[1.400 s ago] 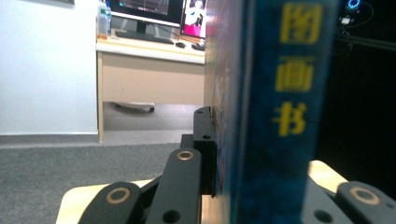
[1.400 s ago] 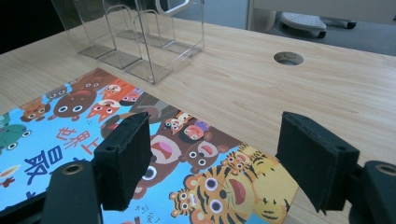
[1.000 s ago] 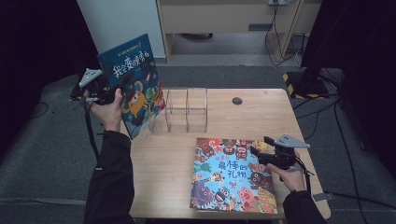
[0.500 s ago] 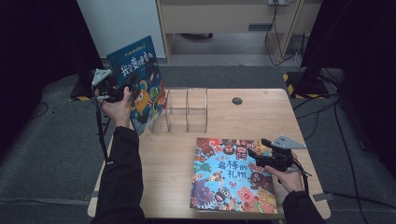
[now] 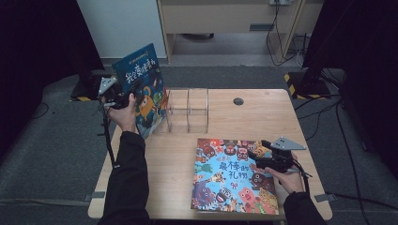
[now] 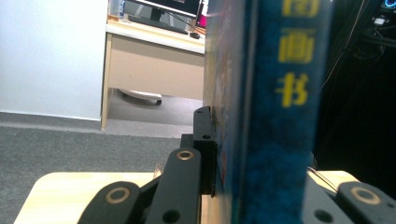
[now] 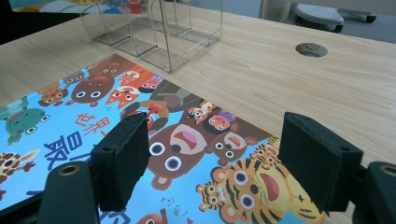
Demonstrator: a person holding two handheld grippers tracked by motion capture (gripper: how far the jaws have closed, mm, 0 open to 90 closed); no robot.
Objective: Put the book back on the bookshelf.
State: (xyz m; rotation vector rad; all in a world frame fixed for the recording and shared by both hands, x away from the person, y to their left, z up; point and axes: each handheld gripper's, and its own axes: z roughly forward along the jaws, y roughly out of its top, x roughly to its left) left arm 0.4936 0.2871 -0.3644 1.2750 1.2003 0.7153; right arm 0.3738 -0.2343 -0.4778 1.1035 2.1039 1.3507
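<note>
Blue picture book: being held upright and a little tilted at about 10 o'clock of the wooden table, over its far left corner, just at 9 o'clock of the clear acrylic rack. Being clamped by the left gripper, jaws pressing on both faces of the book near its left edge; in the left gripper view, the spine with yellow characters standing straight up between the two black jaws, one pad flat against the cover. Lower edge of the book hanging close to the tabletop, touching or not cannot be told.

Lying flat at about 5 o'clock of the table: second picture book, bright blue with cartoon animals, well apart from the first one. Resting over its right edge at 3 o'clock: right gripper, jaws standing apart and gripping nothing; in the right gripper view, the two black pads hovering wide over the animal cover, with the rack at 11 o'clock and a round cable hole at 1 o'clock.
</note>
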